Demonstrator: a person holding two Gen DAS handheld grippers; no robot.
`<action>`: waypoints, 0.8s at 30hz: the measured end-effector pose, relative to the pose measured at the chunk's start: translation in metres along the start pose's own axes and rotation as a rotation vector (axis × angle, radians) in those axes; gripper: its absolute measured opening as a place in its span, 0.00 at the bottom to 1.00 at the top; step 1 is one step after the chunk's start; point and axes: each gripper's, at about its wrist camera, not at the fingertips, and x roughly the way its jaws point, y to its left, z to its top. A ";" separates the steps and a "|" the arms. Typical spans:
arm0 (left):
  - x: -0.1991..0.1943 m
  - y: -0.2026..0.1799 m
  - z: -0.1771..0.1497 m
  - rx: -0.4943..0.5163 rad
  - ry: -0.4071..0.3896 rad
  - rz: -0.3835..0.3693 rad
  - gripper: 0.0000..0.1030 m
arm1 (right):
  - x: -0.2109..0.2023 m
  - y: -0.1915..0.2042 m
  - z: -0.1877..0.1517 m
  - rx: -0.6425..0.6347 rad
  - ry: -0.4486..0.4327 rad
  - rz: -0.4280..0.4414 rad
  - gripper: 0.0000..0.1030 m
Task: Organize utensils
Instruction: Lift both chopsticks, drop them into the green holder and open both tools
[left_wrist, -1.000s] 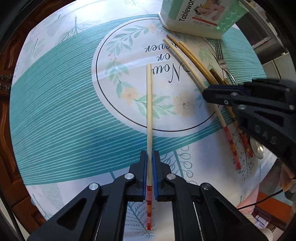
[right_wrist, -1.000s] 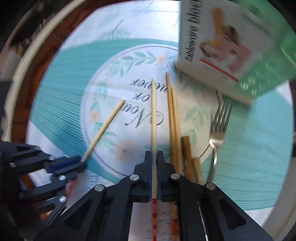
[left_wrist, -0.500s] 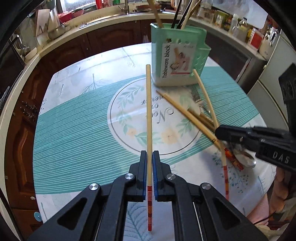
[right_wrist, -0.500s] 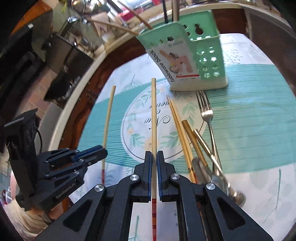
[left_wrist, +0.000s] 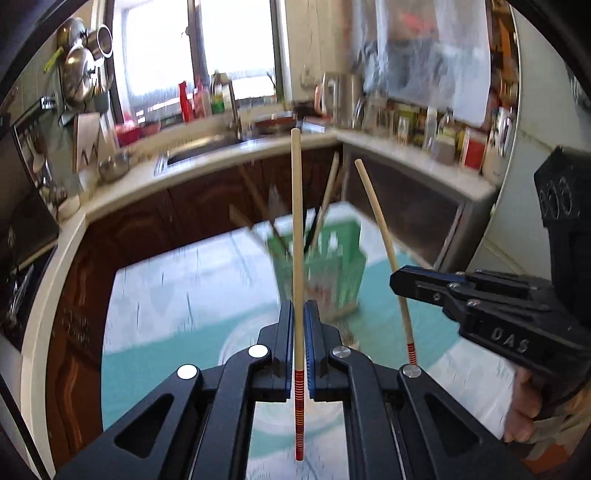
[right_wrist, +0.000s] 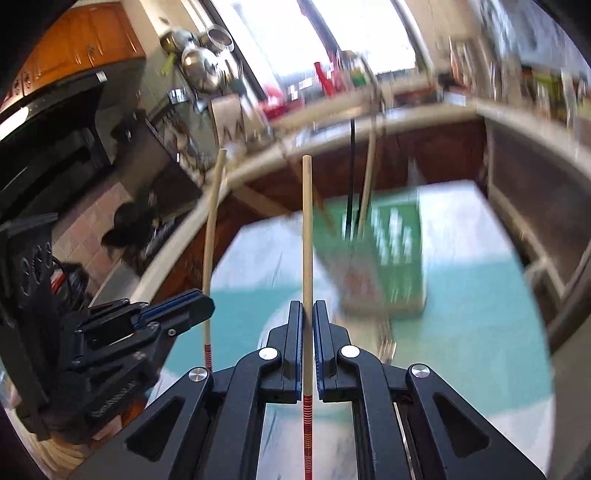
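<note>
Pale wooden chopsticks, one (left_wrist: 296, 236) clamped in the closed left gripper (left_wrist: 299, 321) and one (right_wrist: 307, 236) in the closed right gripper (right_wrist: 307, 321), could snag the crowded green plastic utensil holder (left_wrist: 332, 266) below their tips.

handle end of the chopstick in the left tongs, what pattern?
Red with thin yellow-orange bands, on the chopstick below the left tongs; shaft plain pale wood. Clearest in left wrist view.
</note>
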 end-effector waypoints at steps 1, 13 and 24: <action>-0.002 0.001 0.014 -0.002 -0.037 -0.004 0.03 | -0.006 0.002 0.016 -0.017 -0.044 -0.017 0.04; 0.050 0.020 0.106 -0.131 -0.257 0.002 0.03 | -0.018 -0.018 0.116 -0.026 -0.397 -0.085 0.05; 0.115 0.030 0.093 -0.145 -0.281 -0.006 0.03 | 0.104 -0.037 0.144 -0.088 -0.462 -0.053 0.05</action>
